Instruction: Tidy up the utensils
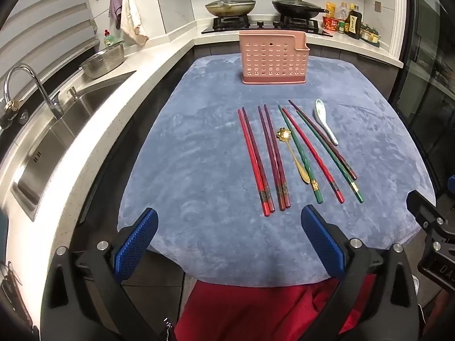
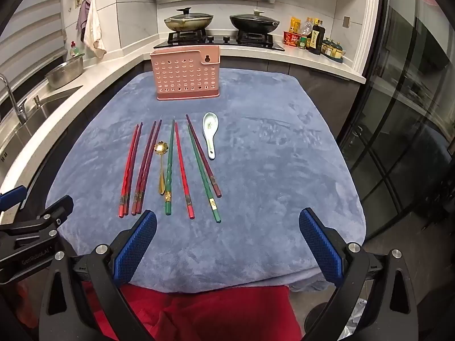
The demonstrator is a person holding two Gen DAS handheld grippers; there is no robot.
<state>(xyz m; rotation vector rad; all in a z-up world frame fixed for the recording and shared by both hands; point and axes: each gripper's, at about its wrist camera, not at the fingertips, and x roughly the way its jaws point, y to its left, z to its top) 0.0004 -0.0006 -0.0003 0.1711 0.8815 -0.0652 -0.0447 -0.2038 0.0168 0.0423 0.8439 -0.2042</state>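
A pink perforated utensil holder [image 1: 273,56] [image 2: 186,75] stands upright at the far end of a blue cloth-covered table [image 1: 184,170] [image 2: 270,184]. Several red, maroon and green chopsticks [image 1: 256,159] [image 2: 182,167] lie side by side in the middle, with a gold spoon [image 1: 293,153] [image 2: 161,167] among them and a white ceramic spoon [image 1: 325,120] [image 2: 210,135] at their right. My left gripper [image 1: 229,218] and my right gripper [image 2: 227,221] are both open and empty, hovering over the table's near edge, short of the chopstick ends.
A steel sink [image 1: 57,130] with faucet [image 1: 22,85] and a metal colander [image 1: 105,59] line the counter on the left. A stove with two lidded pans [image 1: 230,5] [image 2: 254,22] and sauce bottles [image 2: 315,37] stand behind. Glass doors [image 2: 398,128] are on the right.
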